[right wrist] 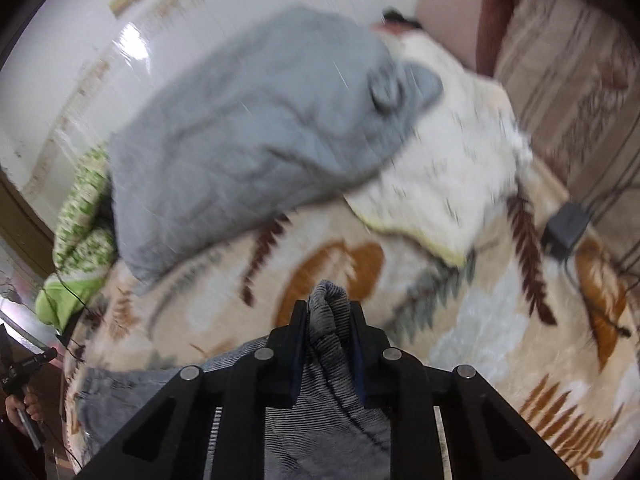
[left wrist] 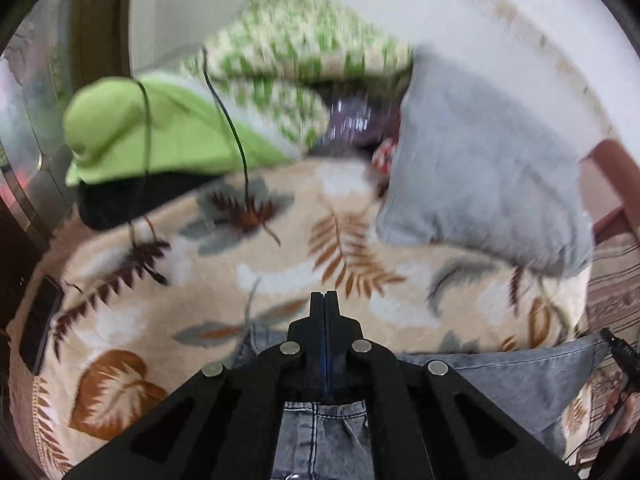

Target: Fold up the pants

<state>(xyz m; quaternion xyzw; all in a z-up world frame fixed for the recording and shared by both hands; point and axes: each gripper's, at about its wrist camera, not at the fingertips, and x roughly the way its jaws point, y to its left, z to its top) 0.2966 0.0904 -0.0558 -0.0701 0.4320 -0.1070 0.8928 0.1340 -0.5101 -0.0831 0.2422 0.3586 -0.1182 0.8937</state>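
Note:
Grey-blue denim pants (left wrist: 500, 376) lie on the leaf-patterned blanket (left wrist: 280, 272) at the near edge of the bed. My left gripper (left wrist: 325, 300) is shut, its jaws pressed together, with the waistband of the pants (left wrist: 320, 432) hanging under it between the arms. My right gripper (right wrist: 328, 312) is shut on a bunched fold of the pants' ribbed grey fabric (right wrist: 326, 308), which sticks up between the fingers; more of it (right wrist: 320, 432) hangs below. Both views are blurred by motion.
A grey pillow (left wrist: 480, 168) lies at the back right, also in the right wrist view (right wrist: 248, 148). A green cloth (left wrist: 160, 128) and green-checked bedding (left wrist: 300, 40) lie at the back left. A white blanket (right wrist: 440, 168) and a black box (right wrist: 566, 224) lie right.

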